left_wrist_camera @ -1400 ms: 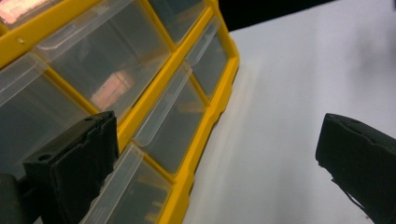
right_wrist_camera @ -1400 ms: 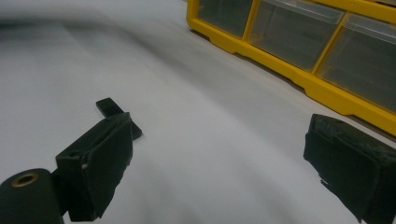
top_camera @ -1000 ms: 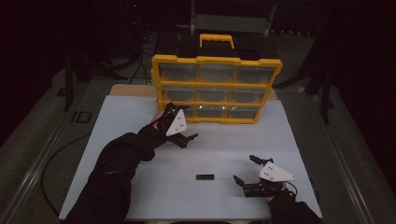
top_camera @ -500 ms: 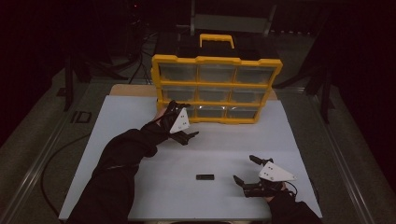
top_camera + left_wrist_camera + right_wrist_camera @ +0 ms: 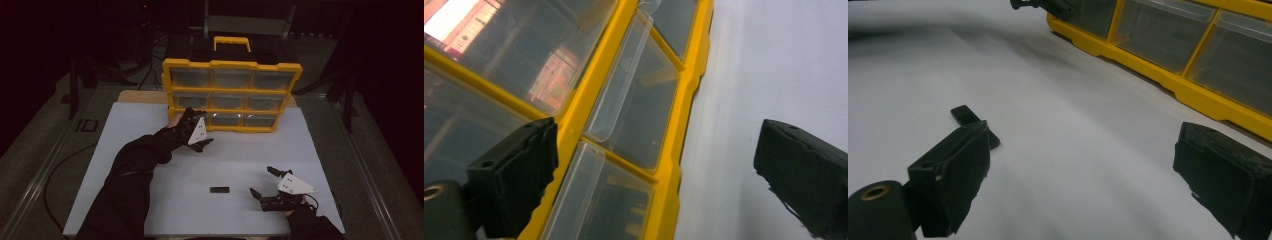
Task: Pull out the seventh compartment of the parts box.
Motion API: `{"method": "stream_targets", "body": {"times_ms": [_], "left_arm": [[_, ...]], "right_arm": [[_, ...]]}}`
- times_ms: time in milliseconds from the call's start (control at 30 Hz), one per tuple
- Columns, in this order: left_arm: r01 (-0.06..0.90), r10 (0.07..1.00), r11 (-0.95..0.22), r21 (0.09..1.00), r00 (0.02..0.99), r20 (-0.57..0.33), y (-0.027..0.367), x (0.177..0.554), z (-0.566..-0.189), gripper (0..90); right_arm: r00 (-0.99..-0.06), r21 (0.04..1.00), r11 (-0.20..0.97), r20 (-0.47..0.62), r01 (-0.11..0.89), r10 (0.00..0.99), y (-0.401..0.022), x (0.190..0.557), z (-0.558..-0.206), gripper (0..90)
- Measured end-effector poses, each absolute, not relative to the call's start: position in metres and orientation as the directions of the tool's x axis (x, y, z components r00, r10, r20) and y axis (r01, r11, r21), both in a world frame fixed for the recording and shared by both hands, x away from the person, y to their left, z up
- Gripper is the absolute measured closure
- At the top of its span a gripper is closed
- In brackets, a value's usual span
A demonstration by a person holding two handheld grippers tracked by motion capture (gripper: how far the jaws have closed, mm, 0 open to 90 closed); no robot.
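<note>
High view, 1 yellow organiser (image 5: 232, 95) w/ 9 clear drawers upright at table's (image 5: 125, 150) far edge, left gripper (image 5: 204, 145) at bottom-left drawer (image 5: 187, 119), jaws apart but just been closing, nothing btwn, right gripper (image 5: 262, 182) spread wide, empty, 1 small black piece (image 5: 219, 190) near it.

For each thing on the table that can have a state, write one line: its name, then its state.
Yellow drawer organizer: upright, drawers shut.
Bottom-left drawer: shut, left claw just in front.
Small black block: lying flat, untouched.
Left claw: open, jaws just been closing slightly, holding nothing.
Right claw: open, holding nothing.
</note>
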State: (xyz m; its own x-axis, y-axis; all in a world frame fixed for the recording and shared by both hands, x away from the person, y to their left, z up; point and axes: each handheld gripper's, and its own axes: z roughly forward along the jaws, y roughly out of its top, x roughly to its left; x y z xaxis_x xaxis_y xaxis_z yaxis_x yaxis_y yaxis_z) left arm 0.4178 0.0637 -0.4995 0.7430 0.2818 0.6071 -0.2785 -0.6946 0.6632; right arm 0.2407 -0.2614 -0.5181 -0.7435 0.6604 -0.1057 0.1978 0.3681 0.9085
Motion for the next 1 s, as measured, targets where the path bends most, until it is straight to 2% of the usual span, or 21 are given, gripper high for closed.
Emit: {"method": "stream_targets", "body": {"times_ms": [267, 600, 800, 1000], "left_arm": [[-0.324, 0.271, -0.714, 0.621, 0.690, 0.671, 0.0632, 0.4199, -0.4998, 14.6], [-0.325, 0.255, -0.744, 0.583, 0.669, 0.698, 0.0618, 0.4226, -0.5067, 16.9], [-0.354, 0.204, -0.789, 0.502, 0.619, 0.758, 0.0585, 0.4223, -0.5092, 23.4], [-0.364, 0.199, -0.800, 0.476, 0.588, 0.784, 0.0567, 0.4227, -0.5080, 28.8]], "right_arm": [[-0.744, 0.908, 0.366, -0.101, 0.202, 0.660, -0.2615, 0.2403, -0.5183, 8.1], [-0.745, 0.909, 0.367, -0.105, 0.196, 0.658, -0.2616, 0.2403, -0.5183, 8.1], [-0.746, 0.910, 0.366, -0.103, 0.198, 0.658, -0.2622, 0.2404, -0.5182, 8.1], [-0.745, 0.910, 0.363, -0.100, 0.198, 0.660, -0.2620, 0.2399, -0.5180, 8.1]]}}
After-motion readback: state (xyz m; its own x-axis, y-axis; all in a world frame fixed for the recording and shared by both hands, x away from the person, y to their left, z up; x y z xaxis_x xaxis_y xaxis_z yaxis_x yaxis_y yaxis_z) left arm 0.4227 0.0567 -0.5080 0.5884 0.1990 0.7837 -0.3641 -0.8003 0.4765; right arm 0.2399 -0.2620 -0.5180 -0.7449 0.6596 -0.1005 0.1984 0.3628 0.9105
